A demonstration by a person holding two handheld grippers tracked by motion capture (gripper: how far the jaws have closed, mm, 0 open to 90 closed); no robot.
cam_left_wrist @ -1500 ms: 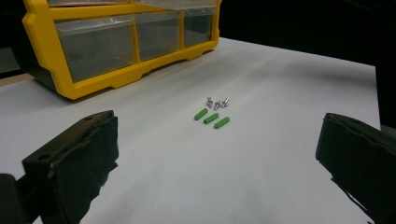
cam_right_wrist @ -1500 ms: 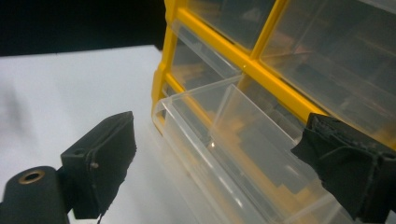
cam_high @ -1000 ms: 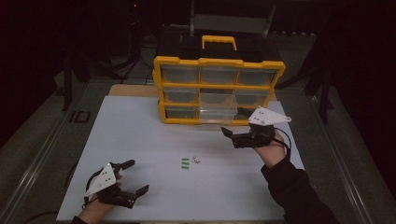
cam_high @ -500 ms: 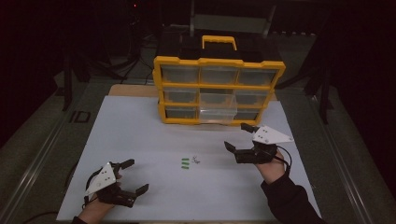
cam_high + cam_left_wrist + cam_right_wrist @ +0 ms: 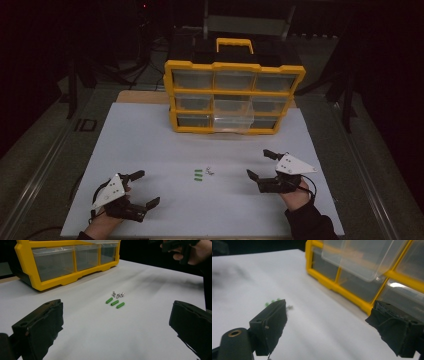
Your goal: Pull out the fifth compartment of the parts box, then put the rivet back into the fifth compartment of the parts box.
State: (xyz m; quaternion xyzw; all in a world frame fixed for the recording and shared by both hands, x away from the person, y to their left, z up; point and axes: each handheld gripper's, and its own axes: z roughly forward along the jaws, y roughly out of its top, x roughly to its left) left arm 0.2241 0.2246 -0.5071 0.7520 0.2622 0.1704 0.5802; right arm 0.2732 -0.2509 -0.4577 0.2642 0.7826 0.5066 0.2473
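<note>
Resting at the near left corner of the white table [image 5: 150,135], the left gripper [image 5: 141,188] lies low with its jaws spread wide and nothing between them; it sits where it sat a second ago. From the left gripper view its two black jaws frame the small parts ahead: three green plastic anchors [image 5: 115,302] lying side by side, and just behind them, toward the cabinet, a little cluster of silver screws [image 5: 117,294]. In the high view these lie at the middle of the table, the anchors [image 5: 198,174] just left of the screws [image 5: 209,171], well apart from both grippers.

Beyond them, at the far edge, stands the yellow drawer organizer [image 5: 235,97]. Its clear middle drawer [image 5: 232,120] in the lower rows is pulled out toward the person, while the others sit flush.

At the right, the right gripper [image 5: 260,165] has changed most. A second ago it was up by the organizer's lower right corner; now it has drawn back toward the near side and dropped lower, to the right of the screws, jaws released and empty, pointing left toward the parts. The right gripper view, somewhat blurred, shows the anchors [image 5: 272,301] just past its left jaw.

This suggests the drawer-opening is done and the right gripper is now lining up to pick the small parts, probably for the open drawer.
</note>
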